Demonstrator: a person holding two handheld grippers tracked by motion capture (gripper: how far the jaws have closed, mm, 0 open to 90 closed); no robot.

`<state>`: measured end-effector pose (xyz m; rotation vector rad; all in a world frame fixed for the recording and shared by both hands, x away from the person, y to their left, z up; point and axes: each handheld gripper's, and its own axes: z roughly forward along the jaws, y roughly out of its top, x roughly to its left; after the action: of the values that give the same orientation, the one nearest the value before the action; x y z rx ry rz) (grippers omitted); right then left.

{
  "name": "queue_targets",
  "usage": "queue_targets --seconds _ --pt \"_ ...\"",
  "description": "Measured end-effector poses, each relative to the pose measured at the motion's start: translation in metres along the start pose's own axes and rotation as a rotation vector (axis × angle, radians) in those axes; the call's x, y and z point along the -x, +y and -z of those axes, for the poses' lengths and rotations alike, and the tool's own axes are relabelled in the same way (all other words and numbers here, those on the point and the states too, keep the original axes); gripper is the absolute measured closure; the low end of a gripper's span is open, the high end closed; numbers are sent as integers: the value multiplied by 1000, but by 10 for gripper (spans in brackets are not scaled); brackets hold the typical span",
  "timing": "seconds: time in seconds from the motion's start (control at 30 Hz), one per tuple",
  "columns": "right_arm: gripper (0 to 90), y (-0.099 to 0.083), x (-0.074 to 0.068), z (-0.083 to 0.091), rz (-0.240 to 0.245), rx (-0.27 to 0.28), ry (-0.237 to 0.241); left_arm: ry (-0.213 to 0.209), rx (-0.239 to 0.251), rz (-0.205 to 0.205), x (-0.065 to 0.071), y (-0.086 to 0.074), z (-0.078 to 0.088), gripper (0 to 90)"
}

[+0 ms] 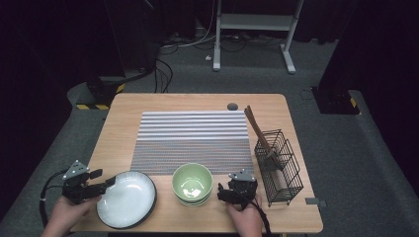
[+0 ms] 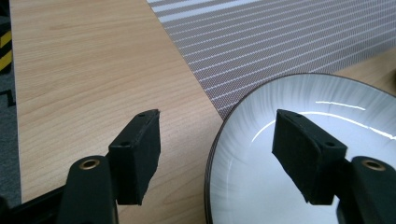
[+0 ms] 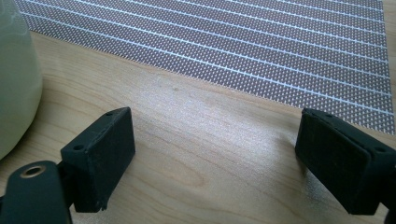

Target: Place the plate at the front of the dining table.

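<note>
A white ribbed plate with a dark rim (image 1: 129, 200) lies at the table's front left. My left gripper (image 1: 106, 185) is open at the plate's left edge. In the left gripper view the gripper (image 2: 217, 121) straddles the rim of the plate (image 2: 299, 98), one jaw over bare wood and the other above the plate's inside, with neither pad touching it. A pale green bowl (image 1: 192, 183) stands at the front centre. Just to its right, my right gripper (image 1: 236, 186) rests open and low over the wood. In the right gripper view its jaws (image 3: 215, 116) hold nothing, and the bowl (image 3: 14, 79) is at the left edge.
A grey striped placemat (image 1: 192, 136) covers the middle of the wooden table (image 1: 123, 113). A black wire basket (image 1: 282, 170) stands at the right edge, with brown sticks (image 1: 254, 126) leaning out of it. A dark floor, cables and a white frame lie beyond the table.
</note>
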<state>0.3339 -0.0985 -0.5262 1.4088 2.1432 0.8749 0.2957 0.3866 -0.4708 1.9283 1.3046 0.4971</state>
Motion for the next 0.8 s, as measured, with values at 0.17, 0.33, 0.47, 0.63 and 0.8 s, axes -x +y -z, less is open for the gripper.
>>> queue_targets --seconds 0.17,0.33,0.47,0.63,0.8 --pt "115 0 0 0 3 1 1 -7 -52 -30 2 3 -1 292" --pt "114 0 0 0 1 -1 1 5 -95 -43 3 5 -2 246" --pt "113 0 0 0 6 -1 1 13 -143 -17 3 8 -3 226" --pt "113 0 0 0 7 -2 2 -6 -214 3 3 9 -3 235" --pt "113 0 0 0 7 -1 1 -26 -255 22 1 9 -1 247"
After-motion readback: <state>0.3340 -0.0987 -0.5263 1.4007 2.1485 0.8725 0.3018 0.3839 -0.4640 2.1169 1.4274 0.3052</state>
